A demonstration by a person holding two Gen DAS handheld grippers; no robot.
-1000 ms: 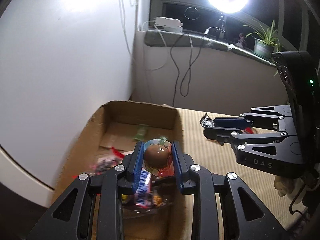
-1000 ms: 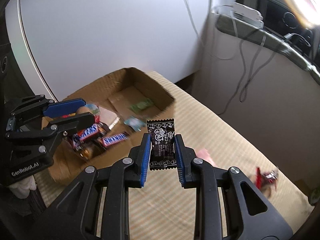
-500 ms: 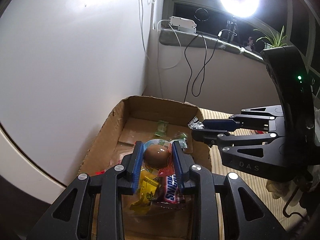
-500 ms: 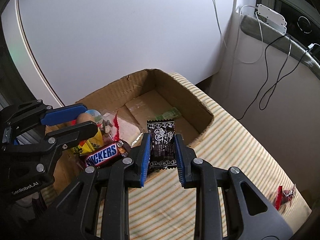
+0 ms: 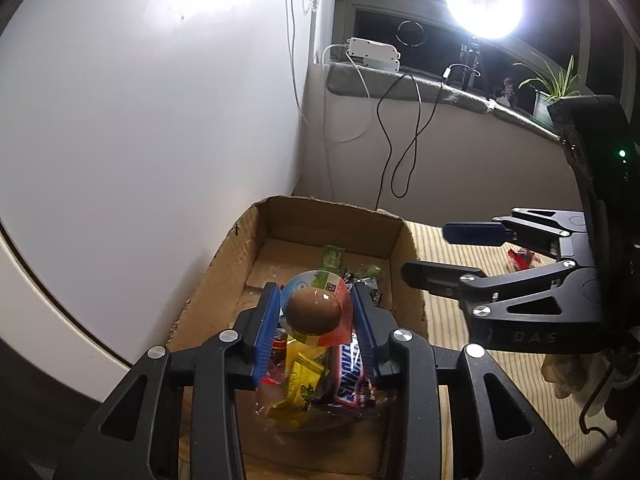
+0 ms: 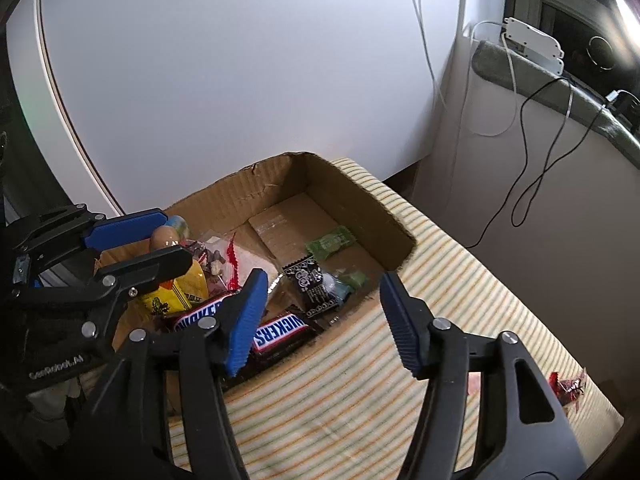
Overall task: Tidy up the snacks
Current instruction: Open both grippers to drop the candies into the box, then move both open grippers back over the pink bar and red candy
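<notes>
A cardboard box (image 5: 328,216) (image 6: 276,184) stands on the striped cloth and holds several snacks: Snickers bars (image 6: 280,332), a yellow packet (image 5: 304,376), green candies (image 6: 330,242). My left gripper (image 5: 316,316) is shut on a packaged brown egg snack (image 5: 314,310) above the box; it shows in the right wrist view (image 6: 162,238) too. My right gripper (image 6: 324,320) is open and empty over the box's near right wall. A black snack packet (image 6: 314,286) lies in the box just beyond it.
A red wrapped candy (image 6: 568,386) (image 5: 520,258) lies on the striped cloth (image 6: 440,280) to the right. A white curved wall is behind the box. A sill with cables, a white adapter (image 5: 372,54), a ring light and a plant are at the back.
My right gripper moved over the box, opened and let go of the black packet, which now lies in the box. My left gripper kept hold of the egg snack above the box.
</notes>
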